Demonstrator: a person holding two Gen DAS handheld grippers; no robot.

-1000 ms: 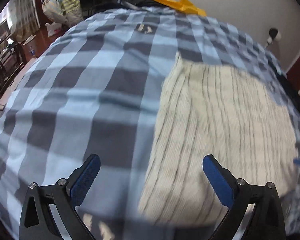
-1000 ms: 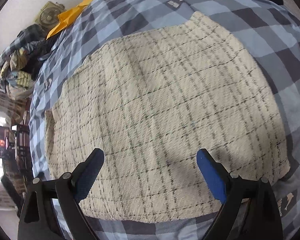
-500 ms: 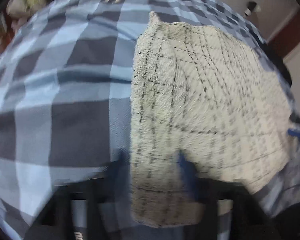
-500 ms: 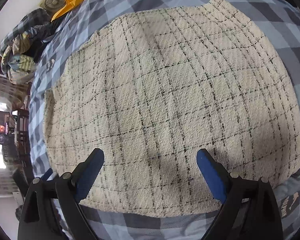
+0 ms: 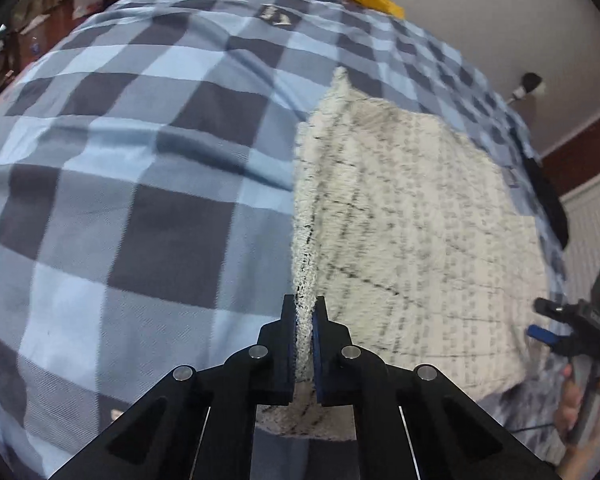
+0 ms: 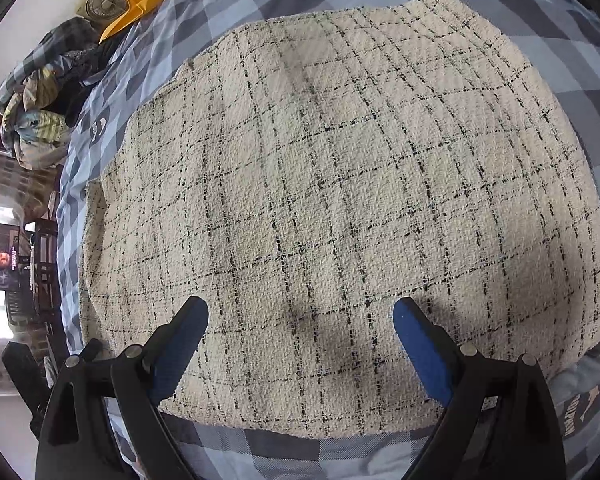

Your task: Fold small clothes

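A cream checked garment (image 6: 340, 208) is spread on a plaid bedspread (image 5: 120, 200). Its edge is pinched by the left gripper (image 5: 304, 320); the right gripper (image 6: 300, 312) is held wide open above it (empty). If lifted one-sidedly, the cloth could be skewed.

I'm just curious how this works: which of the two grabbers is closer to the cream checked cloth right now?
Left. The left gripper is clamped on the cream checked cloth at its edge; the right gripper hovers open above it.
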